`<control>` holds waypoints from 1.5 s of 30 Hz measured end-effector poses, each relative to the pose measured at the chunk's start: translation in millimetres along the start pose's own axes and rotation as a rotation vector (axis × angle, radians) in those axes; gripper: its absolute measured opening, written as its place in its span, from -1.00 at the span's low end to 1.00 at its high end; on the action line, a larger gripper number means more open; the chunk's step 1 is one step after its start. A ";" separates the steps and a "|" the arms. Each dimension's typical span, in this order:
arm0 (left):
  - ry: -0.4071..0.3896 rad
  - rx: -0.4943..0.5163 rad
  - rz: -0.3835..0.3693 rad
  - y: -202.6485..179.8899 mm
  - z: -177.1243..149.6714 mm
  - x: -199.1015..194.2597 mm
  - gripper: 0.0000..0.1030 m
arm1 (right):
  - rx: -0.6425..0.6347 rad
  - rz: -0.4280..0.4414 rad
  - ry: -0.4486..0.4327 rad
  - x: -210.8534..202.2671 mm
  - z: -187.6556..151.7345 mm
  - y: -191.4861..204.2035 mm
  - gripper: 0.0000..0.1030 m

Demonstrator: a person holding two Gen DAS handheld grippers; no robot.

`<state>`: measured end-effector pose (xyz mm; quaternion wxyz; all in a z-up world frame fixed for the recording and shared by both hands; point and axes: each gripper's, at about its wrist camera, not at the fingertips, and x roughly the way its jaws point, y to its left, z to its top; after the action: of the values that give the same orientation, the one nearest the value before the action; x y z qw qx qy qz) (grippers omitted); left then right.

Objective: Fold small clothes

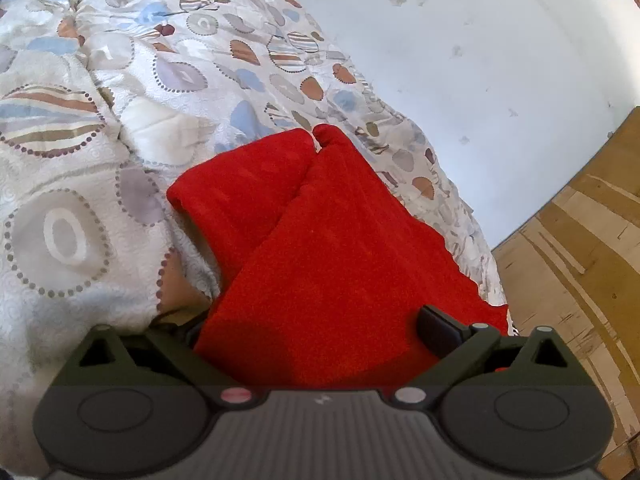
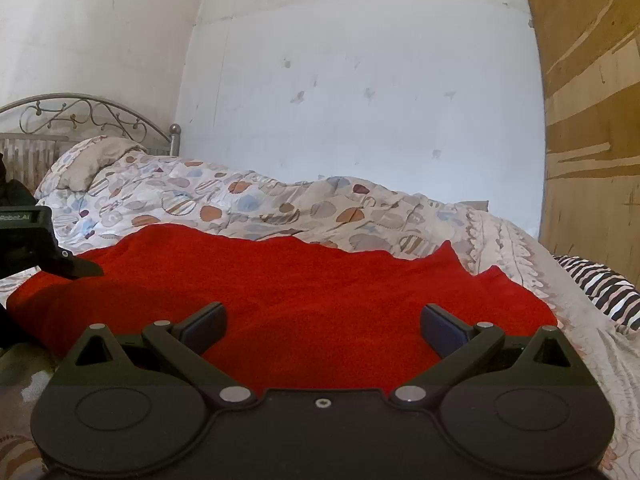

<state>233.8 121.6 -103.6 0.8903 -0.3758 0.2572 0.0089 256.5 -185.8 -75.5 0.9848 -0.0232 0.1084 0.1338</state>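
Note:
A red garment [image 1: 320, 248] lies spread on the patterned bedspread [image 1: 120, 120], its two legs or sleeves pointing away and meeting at the far end. My left gripper [image 1: 316, 328] is open wide over the near edge of the cloth; its right finger [image 1: 438, 330] rests on top, and its left finger is hidden under the fabric. In the right wrist view the red garment [image 2: 280, 288] fills the middle. My right gripper [image 2: 322, 326] is open, both fingers just above the cloth. The left gripper [image 2: 80, 267] shows at the left edge there.
A white wall [image 1: 480, 60] runs behind the bed. A wooden wardrobe [image 2: 592, 120] stands at the right. A metal headboard [image 2: 88, 120] and pillow [image 2: 92, 160] are at the far left. A striped cloth [image 2: 600, 284] lies at the bed's right edge.

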 end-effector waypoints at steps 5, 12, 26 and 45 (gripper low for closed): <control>0.004 -0.009 0.002 0.8 0.5 -1.2 0.93 | -0.002 -0.004 -0.001 -1.0 -0.6 0.3 0.99; 0.005 -0.035 -0.004 4.6 1.4 -3.2 0.90 | -0.004 -0.009 -0.004 -2.0 -1.1 0.7 0.99; -0.039 -0.057 0.071 -2.9 -1.4 -9.7 0.47 | -0.006 -0.014 -0.012 -3.8 -0.9 1.1 0.99; -0.037 -0.042 0.108 -22.5 12.4 -8.7 -0.22 | -0.027 -0.058 0.036 4.3 11.4 2.5 0.99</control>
<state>236.6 115.4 -77.4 0.8850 -0.3799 0.2601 0.0691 262.2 -181.5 -65.4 0.9858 -0.0418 0.1234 0.1061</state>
